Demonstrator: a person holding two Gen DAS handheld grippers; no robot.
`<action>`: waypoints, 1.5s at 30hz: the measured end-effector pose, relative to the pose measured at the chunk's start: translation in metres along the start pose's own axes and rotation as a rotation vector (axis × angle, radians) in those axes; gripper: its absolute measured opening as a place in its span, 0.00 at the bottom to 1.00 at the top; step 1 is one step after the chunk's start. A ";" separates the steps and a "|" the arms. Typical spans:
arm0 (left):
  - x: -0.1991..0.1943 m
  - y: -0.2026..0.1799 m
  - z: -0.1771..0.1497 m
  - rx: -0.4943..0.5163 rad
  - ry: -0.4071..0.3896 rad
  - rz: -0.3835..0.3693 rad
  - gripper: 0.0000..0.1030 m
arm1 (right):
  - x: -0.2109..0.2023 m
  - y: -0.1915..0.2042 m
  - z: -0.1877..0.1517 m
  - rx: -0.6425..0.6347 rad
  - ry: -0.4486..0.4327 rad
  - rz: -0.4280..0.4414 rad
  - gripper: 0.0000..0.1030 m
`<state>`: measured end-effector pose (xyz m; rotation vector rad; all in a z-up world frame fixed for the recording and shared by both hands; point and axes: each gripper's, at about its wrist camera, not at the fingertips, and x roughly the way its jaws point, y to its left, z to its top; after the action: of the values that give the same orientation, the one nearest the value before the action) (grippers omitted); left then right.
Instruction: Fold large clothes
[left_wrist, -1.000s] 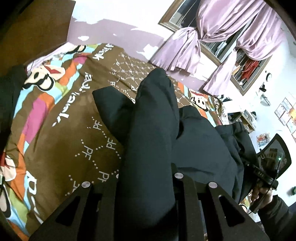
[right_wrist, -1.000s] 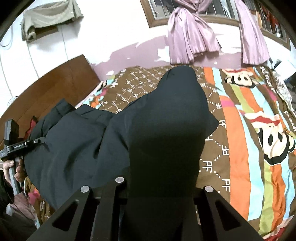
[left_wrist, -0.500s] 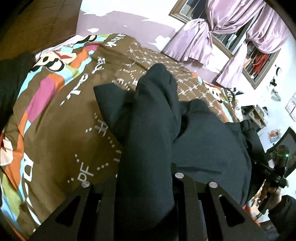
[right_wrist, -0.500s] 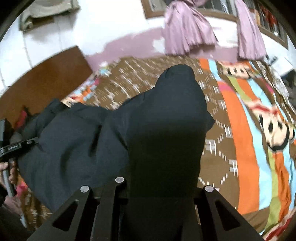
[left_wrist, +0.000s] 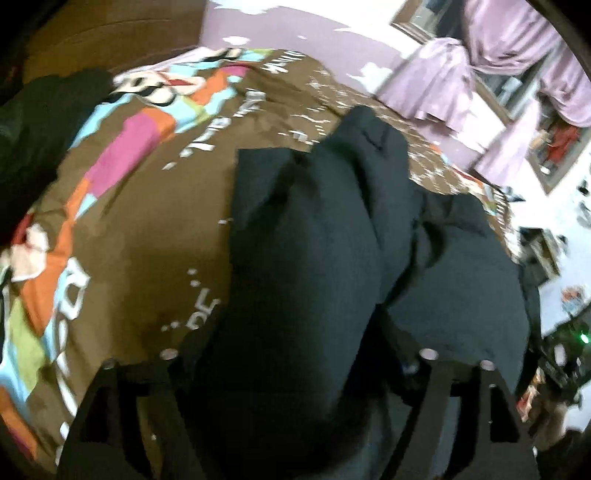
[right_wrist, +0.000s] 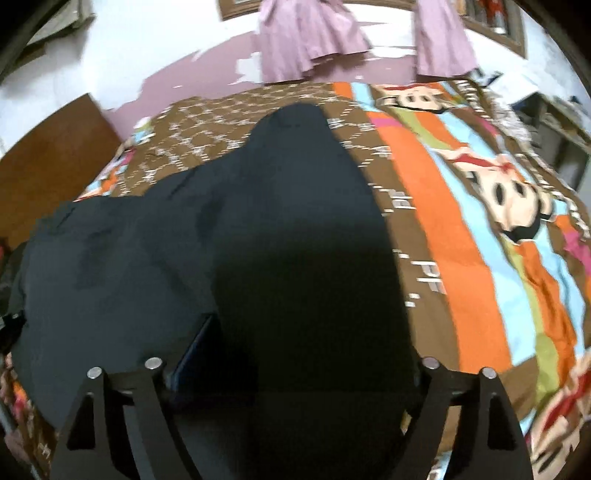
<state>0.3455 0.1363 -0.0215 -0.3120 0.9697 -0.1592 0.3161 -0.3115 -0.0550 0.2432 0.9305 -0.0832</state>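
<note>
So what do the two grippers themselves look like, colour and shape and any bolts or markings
Both look alike. The left gripper and the right gripper each have two matte black fingers built as angular frames with triangular cut-outs. Round silver bolt heads sit in pairs near the tops of the fingers. No cables, labels or sleeves show on them in either wrist view.

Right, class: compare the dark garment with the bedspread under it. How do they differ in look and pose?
The dark garment is plain and near black; the bedspread is brown with bright stripes and cartoon faces. The garment lies bunched in humps; the bedspread lies spread out, covering far more area. Both are cloth.
</note>
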 end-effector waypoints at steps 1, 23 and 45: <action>-0.005 -0.002 0.000 -0.008 -0.025 0.023 0.74 | -0.005 -0.001 -0.001 0.002 -0.024 -0.041 0.85; -0.145 -0.097 -0.064 0.160 -0.445 0.077 0.98 | -0.165 0.040 -0.056 -0.016 -0.435 0.081 1.00; -0.244 -0.106 -0.174 0.305 -0.586 0.060 0.98 | -0.264 0.103 -0.143 -0.188 -0.520 0.158 1.00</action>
<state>0.0655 0.0692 0.1137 -0.0387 0.3651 -0.1465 0.0644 -0.1859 0.0922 0.1101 0.3956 0.0845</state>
